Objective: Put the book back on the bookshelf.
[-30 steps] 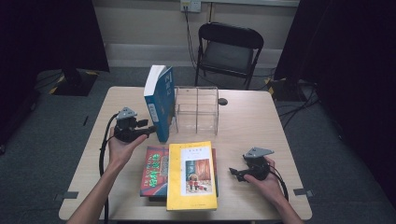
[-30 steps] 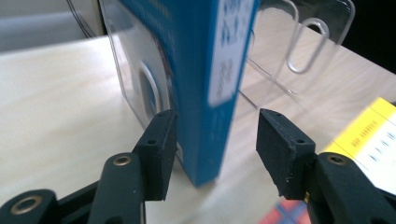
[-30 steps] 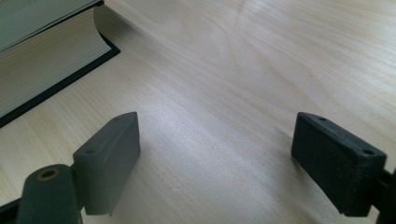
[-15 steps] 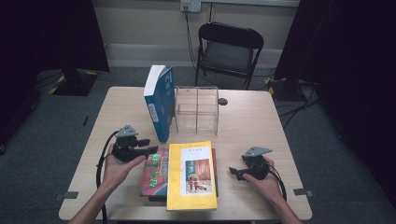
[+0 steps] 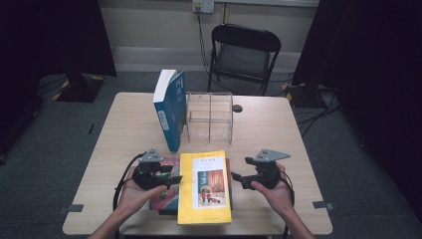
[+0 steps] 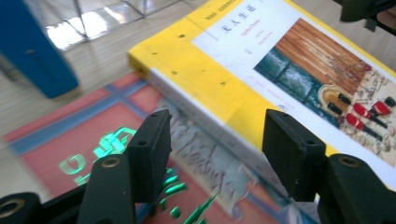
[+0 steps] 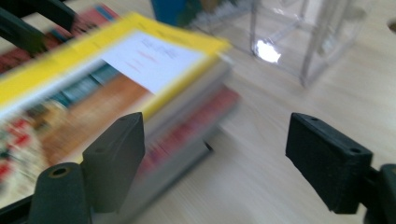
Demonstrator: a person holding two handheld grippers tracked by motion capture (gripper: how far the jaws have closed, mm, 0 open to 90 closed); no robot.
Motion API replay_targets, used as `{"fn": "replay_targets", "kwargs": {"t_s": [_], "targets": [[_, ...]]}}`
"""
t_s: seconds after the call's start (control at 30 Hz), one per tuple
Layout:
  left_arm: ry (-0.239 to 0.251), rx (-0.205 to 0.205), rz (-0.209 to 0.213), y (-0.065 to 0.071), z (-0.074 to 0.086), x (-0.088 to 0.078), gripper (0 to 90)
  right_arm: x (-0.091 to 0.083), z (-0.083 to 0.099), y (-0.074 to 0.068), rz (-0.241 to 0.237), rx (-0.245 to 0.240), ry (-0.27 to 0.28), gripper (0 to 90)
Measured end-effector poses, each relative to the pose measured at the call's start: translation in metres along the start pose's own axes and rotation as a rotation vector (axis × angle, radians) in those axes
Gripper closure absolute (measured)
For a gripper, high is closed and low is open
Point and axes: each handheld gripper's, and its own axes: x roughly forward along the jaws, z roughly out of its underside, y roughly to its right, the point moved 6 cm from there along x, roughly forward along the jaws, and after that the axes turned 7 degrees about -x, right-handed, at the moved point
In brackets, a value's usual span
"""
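Now that the left gripper [image 5: 174, 178] has left the upright blue book [image 5: 170, 107] and come, jaws just widening and empty, to the yellow book [image 5: 204, 186] topping the stack, the right gripper [image 5: 236, 177], open and empty, flanks its far edge, so that book probably goes next.

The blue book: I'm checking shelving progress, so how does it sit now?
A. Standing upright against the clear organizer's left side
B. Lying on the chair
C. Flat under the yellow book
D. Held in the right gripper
A: the blue book stands on end beside the clear organizer, apart from both grippers.
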Motion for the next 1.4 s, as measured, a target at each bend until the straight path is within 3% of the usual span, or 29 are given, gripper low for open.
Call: {"fn": "replay_targets", "kwargs": {"t_s": [0.1, 0.17, 0.23, 0.33, 0.47, 0.67, 1.23, 1.4], "targets": [[-0.007, -0.001, 0.004, 0.004, -0.001, 0.008, 39.8, 0.008, -0.019, -0.014, -0.049, -0.020, 0.012, 18.1], [-0.006, 0.025, 0.006, 0.008, -0.001, 0.010, 39.4, 0.017, -0.022, -0.020, -0.062, -0.030, -0.008, 18.9], [-0.005, 0.031, 0.006, 0.007, -0.001, 0.011, 38.6, 0.028, -0.017, -0.024, -0.073, -0.006, -0.031, 20.2], [0.004, -0.020, 0.033, 0.001, 0.002, 0.013, 32.5, 0.039, -0.005, -0.030, -0.096, 0.008, -0.071, 20.7], [0.030, -0.022, 0.033, 0.002, 0.003, 0.014, 31.6, 0.040, -0.003, -0.035, -0.095, 0.017, -0.060, 18.7], [0.034, -0.017, 0.032, 0.003, 0.001, 0.018, 29.8, 0.044, -0.002, -0.034, -0.116, 0.062, -0.080, 15.3], [0.040, -0.015, 0.036, 0.004, 0.002, 0.019, 29.1, 0.049, -0.005, -0.033, -0.124, 0.077, -0.120, 12.7], [0.044, -0.016, 0.037, 0.004, 0.002, 0.019, 29.0, 0.046, -0.006, -0.029, -0.130, 0.143, -0.100, 21.9]]}}
